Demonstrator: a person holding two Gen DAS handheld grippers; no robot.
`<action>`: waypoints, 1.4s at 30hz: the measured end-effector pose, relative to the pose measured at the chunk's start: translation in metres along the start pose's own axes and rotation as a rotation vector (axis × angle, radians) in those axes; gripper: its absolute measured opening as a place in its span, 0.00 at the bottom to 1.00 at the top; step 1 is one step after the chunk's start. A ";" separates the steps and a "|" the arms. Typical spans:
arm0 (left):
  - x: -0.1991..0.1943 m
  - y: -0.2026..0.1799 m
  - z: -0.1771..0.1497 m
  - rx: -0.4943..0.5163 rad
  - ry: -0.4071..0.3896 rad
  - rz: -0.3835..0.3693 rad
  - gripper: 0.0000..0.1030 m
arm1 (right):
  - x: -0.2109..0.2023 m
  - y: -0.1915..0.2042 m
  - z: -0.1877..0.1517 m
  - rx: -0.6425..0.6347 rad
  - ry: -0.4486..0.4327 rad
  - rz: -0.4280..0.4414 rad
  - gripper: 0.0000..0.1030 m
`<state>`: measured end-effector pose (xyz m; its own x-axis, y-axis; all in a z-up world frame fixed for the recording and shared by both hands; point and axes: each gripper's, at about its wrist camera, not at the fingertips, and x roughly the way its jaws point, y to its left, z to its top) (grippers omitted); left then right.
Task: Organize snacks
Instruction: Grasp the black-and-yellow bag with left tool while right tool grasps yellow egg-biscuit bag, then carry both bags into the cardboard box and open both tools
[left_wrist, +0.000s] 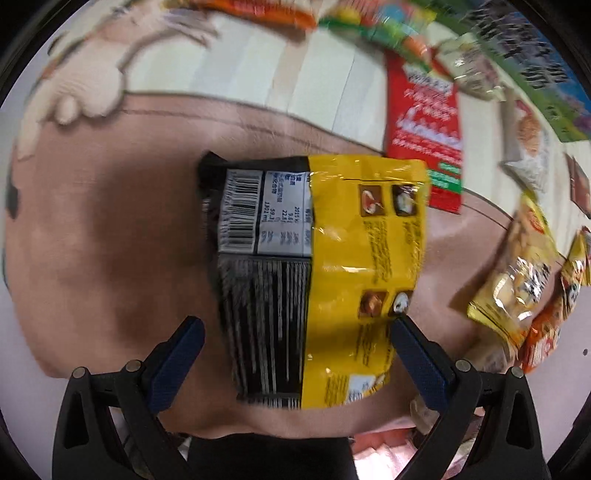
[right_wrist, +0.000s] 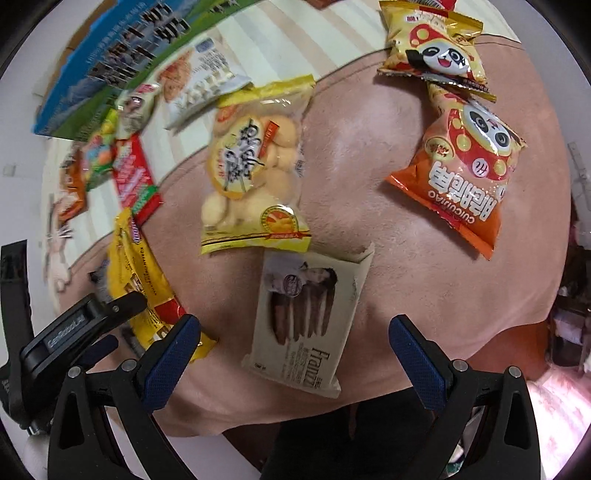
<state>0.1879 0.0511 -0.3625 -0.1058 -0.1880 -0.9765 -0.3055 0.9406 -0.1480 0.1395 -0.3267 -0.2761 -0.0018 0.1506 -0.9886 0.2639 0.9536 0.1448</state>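
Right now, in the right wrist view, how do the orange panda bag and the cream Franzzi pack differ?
The orange panda bag is puffy, bright and glossy; the cream Franzzi pack is flat, pale and matte. The panda bag lies well beyond the right gripper, toward its right finger's side, while the Franzzi pack reaches in between the open fingers. The panda bag shows a cartoon panda; the Franzzi pack pictures brown biscuit sticks. Both lie untouched on the pinkish mat.

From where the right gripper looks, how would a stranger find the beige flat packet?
On the brown rug, look between the open fingers of the right gripper. The beige flat stick-biscuit packet lies just below the clear yellow-edged bag of round puffs. Only it is pale and printed "Franzi".
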 end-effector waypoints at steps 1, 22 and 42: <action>0.004 0.000 0.002 -0.003 0.010 -0.017 1.00 | 0.003 0.001 0.001 0.011 0.011 0.014 1.00; -0.016 0.012 -0.030 0.023 -0.105 0.018 0.85 | 0.043 0.070 0.110 0.016 -0.014 -0.113 0.91; 0.035 -0.019 0.013 0.078 -0.108 0.057 0.92 | 0.059 0.098 0.069 -0.102 -0.027 -0.148 0.58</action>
<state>0.2022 0.0305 -0.3958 -0.0176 -0.1062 -0.9942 -0.2274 0.9687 -0.0994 0.2314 -0.2427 -0.3227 -0.0070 0.0007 -1.0000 0.1631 0.9866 -0.0005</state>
